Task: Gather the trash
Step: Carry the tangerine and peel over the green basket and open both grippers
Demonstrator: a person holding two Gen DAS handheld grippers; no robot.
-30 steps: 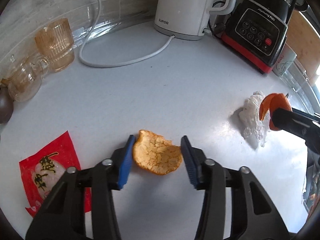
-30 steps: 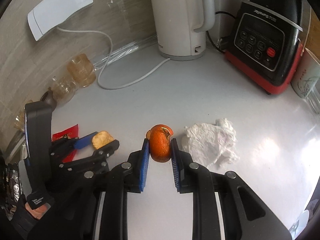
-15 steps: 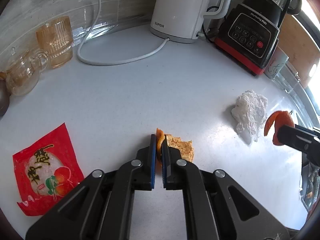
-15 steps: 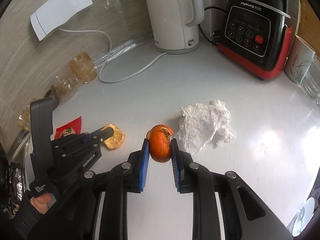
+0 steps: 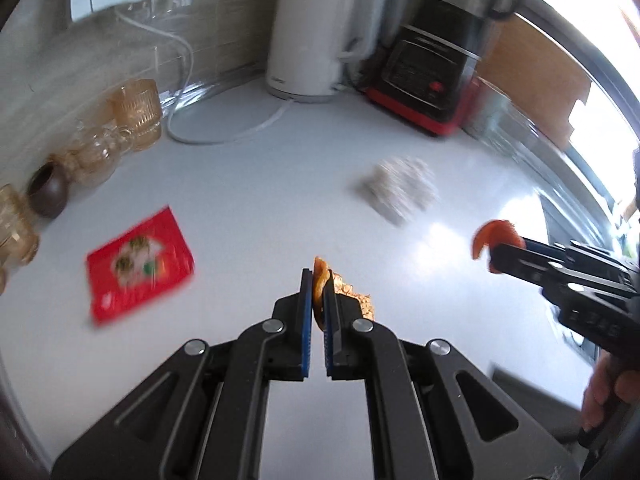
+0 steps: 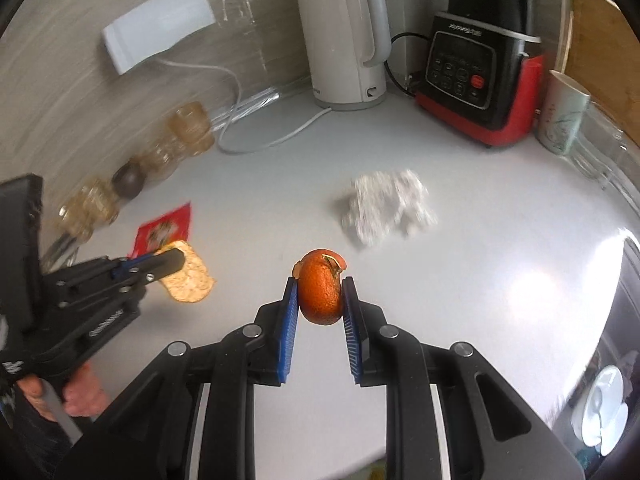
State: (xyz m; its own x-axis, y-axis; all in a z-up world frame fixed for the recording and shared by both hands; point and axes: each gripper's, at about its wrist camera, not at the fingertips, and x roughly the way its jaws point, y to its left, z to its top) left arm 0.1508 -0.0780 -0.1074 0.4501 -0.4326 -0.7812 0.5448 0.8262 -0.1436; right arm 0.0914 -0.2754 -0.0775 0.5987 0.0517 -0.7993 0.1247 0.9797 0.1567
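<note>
Left tongs (image 5: pixel 317 296): clenched on a flat, pale-pithed piece of orange peel (image 5: pixel 352 294), gripped by its edge; the rest of the piece sticks out to one side, clear of the glossy white worktop (image 5: pixel 248 200).

Right tongs (image 6: pixel 320 300): grasping a curled, dome-shaped piece of orange peel (image 6: pixel 322 294) between the blue pads, lifted off the worktop.

A hand (image 6: pixel 82 396) shows under the left tool in the right wrist view.

On the worktop beyond the tongs: a red printed snack wrapper (image 5: pixel 138 266) lying flat to the left; a crumpled white paper tissue (image 6: pixel 386 206) to the right of centre, well apart from the wrapper.

Further back, along the left wall: a row of amber ribbed glass cups (image 5: pixel 136 114) with a dark brown round cup (image 5: pixel 48 194) among them.

Far edge: a white electric kettle (image 6: pixel 344 40) with its white cord looping over the worktop, and beside it a black-and-red blender base (image 6: pixel 476 80). Left wrist view is motion-blurred.
</note>
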